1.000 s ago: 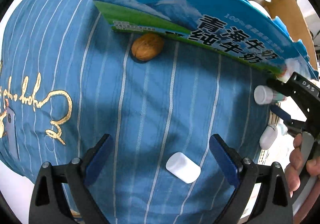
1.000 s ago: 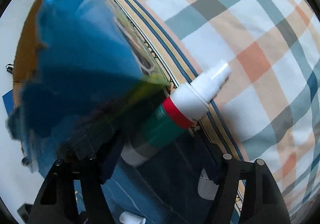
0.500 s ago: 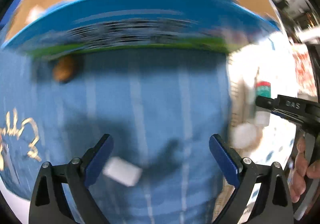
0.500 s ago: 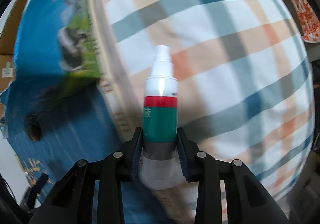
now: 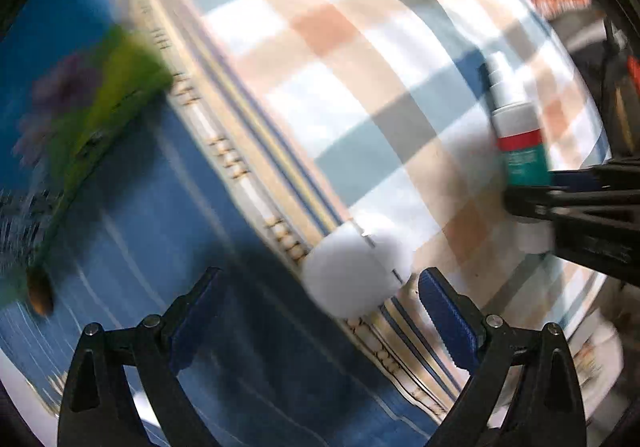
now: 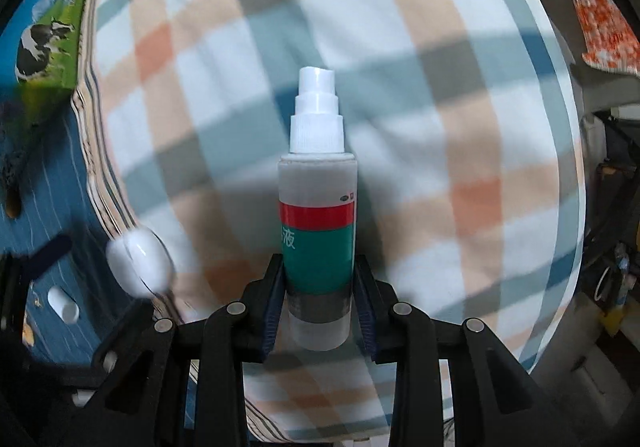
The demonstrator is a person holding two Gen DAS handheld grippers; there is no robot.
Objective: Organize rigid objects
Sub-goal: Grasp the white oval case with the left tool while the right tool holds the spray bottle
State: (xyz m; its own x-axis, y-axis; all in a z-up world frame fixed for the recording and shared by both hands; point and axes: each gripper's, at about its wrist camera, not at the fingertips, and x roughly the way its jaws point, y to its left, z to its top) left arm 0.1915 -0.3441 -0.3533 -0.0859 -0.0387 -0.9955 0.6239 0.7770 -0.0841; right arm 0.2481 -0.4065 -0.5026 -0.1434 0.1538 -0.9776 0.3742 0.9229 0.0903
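My right gripper point(image 6: 319, 289) is shut on a spray bottle point(image 6: 317, 243) with a white nozzle, red band and green label, held above the checked cloth point(image 6: 420, 95). The bottle also shows in the left wrist view point(image 5: 518, 143), gripped by the right gripper point(image 5: 532, 187). My left gripper point(image 5: 320, 311) is open and empty; a white rounded case point(image 5: 356, 271) lies just ahead between its fingers, on the seam between the blue striped cloth point(image 5: 168, 227) and the checked cloth. The case also shows in the right wrist view point(image 6: 138, 267).
A blue and green milk carton box point(image 6: 52, 15) stands at the left. A walnut point(image 5: 40, 293) lies by it on the blue cloth. A small white cap point(image 6: 63, 305) lies on the blue cloth. An orange patterned cloth point(image 6: 592, 3) is at the far right.
My left gripper has swung right, from the blue cloth toward the checked cloth, bringing the white rounded case between its fingers. My right gripper has carried the held bottle further over the checked cloth.
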